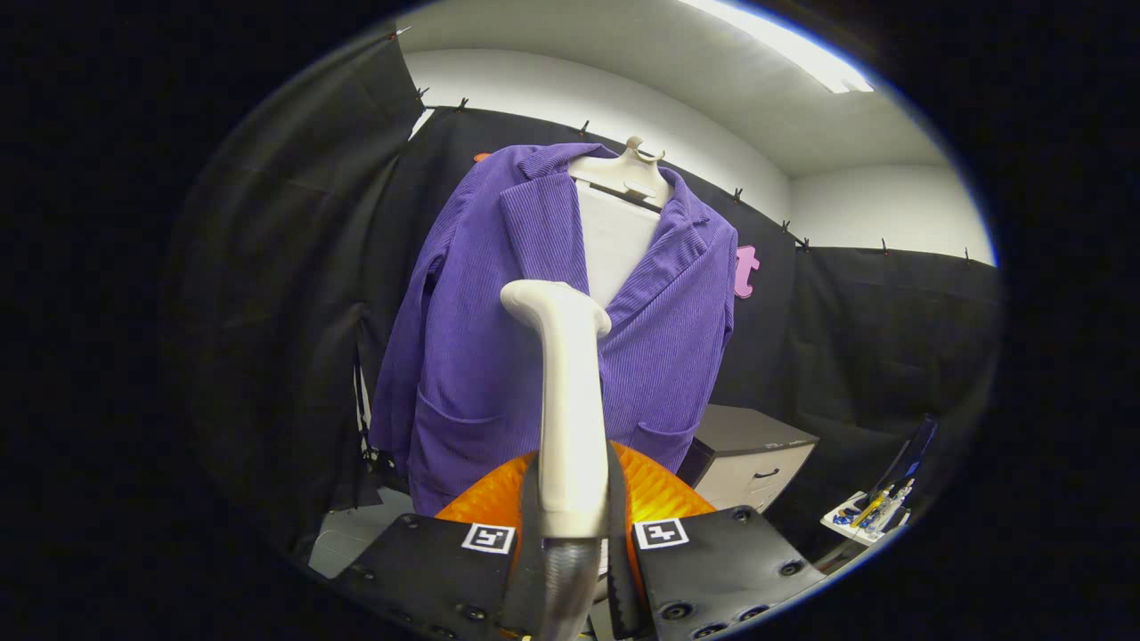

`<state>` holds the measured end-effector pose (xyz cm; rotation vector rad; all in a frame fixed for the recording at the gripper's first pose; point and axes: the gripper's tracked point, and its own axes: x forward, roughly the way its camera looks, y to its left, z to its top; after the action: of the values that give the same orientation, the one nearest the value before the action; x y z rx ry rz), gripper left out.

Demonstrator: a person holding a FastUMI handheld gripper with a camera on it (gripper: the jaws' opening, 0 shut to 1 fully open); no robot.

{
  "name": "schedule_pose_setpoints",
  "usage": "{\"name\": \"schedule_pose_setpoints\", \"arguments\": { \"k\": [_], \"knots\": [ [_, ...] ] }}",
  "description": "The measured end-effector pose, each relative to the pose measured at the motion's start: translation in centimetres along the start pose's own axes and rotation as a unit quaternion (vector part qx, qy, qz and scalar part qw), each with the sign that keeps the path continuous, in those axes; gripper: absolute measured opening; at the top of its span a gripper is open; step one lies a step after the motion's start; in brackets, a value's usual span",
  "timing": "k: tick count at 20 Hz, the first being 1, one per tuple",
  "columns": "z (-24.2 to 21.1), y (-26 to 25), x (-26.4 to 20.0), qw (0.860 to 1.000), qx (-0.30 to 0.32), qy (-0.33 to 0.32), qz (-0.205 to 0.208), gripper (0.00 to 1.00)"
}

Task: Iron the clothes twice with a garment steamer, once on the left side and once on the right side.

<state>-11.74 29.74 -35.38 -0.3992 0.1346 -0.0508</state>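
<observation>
The steamer [566, 401] is already gripped: its pale handle is clamped between the fingers of the claw [570, 534], both of which are seen pressed against its sides, so the pick-up part of the task can be judged as done. From the claw the handle is carried straight up toward twelve o'clock, and its head is bent over toward eleven o'clock, in front of the jacket [552, 329]. The jacket is hung on a hanger [628, 174] against the booth wall, beyond the steamer, its lapels spread open and a white panel [614, 245] shown between them. Whether the head is touching the cloth cannot be told; it appears to be held just short of the chest, near the middle seam. No sign of a finished pass can be read from the fabric, so both strokes, one on the left side and one on the right, are best counted as left to do. An orange ribbed part [659, 494] is seen just behind the fingers, low around the handle. A small cabinet [753, 454] is stood at four o'clock from the jacket, and a tray of small items [868, 516] lies further out in the same direction.
</observation>
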Motion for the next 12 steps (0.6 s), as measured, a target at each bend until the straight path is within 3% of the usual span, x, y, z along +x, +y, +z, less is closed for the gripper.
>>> {"name": "schedule_pose_setpoints", "arguments": {
  "k": [12],
  "knots": [
    [-7.4,1.2,-1.3,0.998,-0.025,0.048,0.01,0.36]
  ]
}}
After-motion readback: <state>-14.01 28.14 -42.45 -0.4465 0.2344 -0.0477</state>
